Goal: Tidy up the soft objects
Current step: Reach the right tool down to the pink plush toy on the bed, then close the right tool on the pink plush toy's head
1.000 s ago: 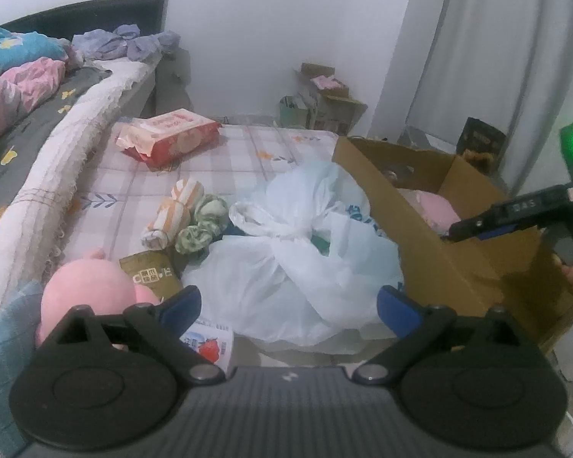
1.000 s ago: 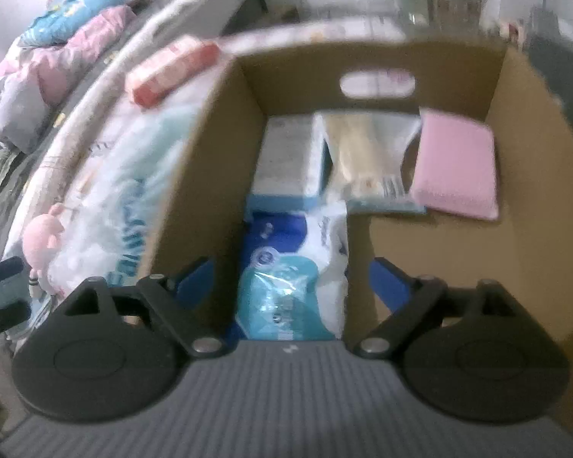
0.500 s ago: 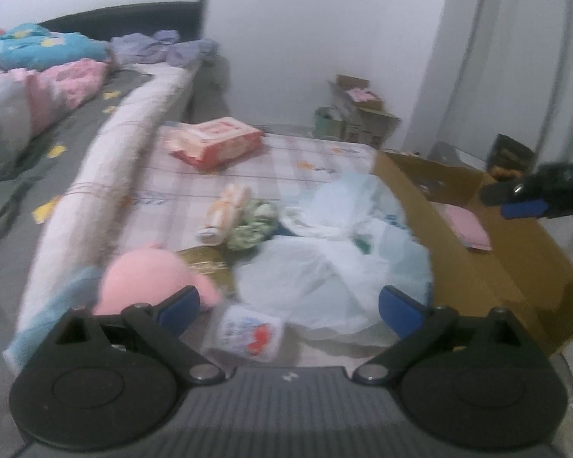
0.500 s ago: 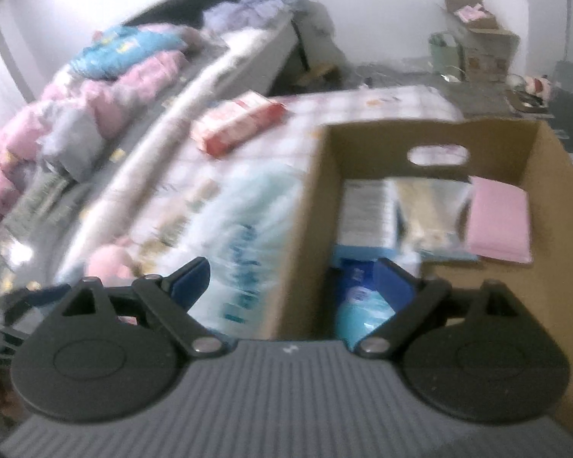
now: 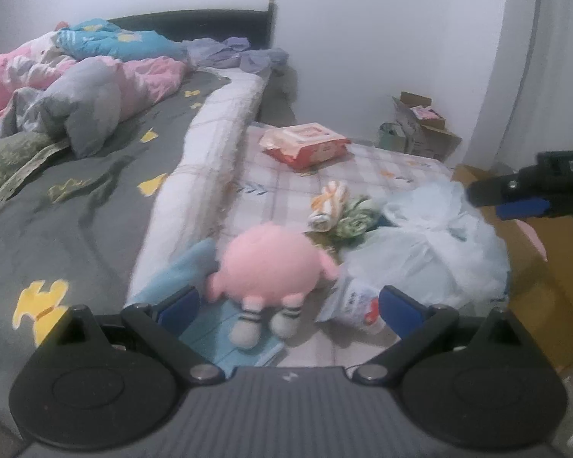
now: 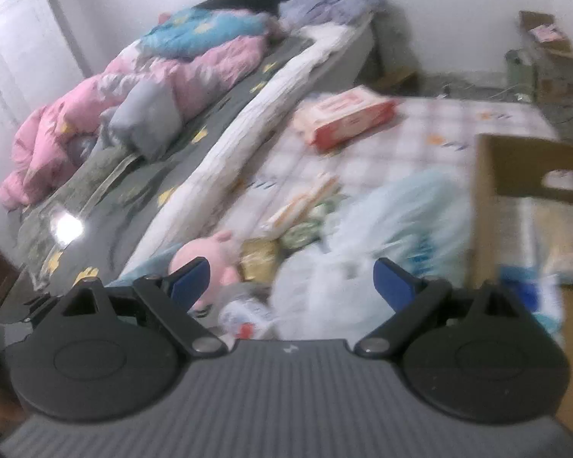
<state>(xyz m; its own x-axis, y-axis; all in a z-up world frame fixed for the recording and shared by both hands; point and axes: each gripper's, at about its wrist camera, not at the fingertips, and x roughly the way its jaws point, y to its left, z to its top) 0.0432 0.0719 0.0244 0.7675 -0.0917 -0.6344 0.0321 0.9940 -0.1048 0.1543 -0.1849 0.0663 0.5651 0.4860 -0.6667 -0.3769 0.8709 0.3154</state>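
A pink plush toy (image 5: 267, 267) stands on a light blue cloth (image 5: 225, 339) beside the bed, just ahead of my left gripper (image 5: 290, 305), whose fingers are open and not touching it. Rolled striped and green cloths (image 5: 340, 212) lie behind the toy. A white plastic bag (image 5: 431, 252) lies to the right, next to the cardboard box (image 5: 538, 267). My right gripper (image 6: 290, 278) is open and empty above the bag (image 6: 343, 267), with the plush toy (image 6: 214, 248) at its left finger. It also shows at the right edge of the left wrist view (image 5: 489, 194).
The bed (image 5: 95, 198) with heaped quilts runs along the left. A red wipes pack (image 5: 305, 145) lies on the checked mat (image 5: 382, 168). A small white packet (image 5: 359, 305) sits by the bag. The box (image 6: 515, 168) holds several packs. Small boxes (image 5: 420, 129) stand by the wall.
Both views have swung left. The right gripper came up out of the cardboard box to above the plastic bag. The left gripper shifted so the pink plush toy now sits between its fingers.
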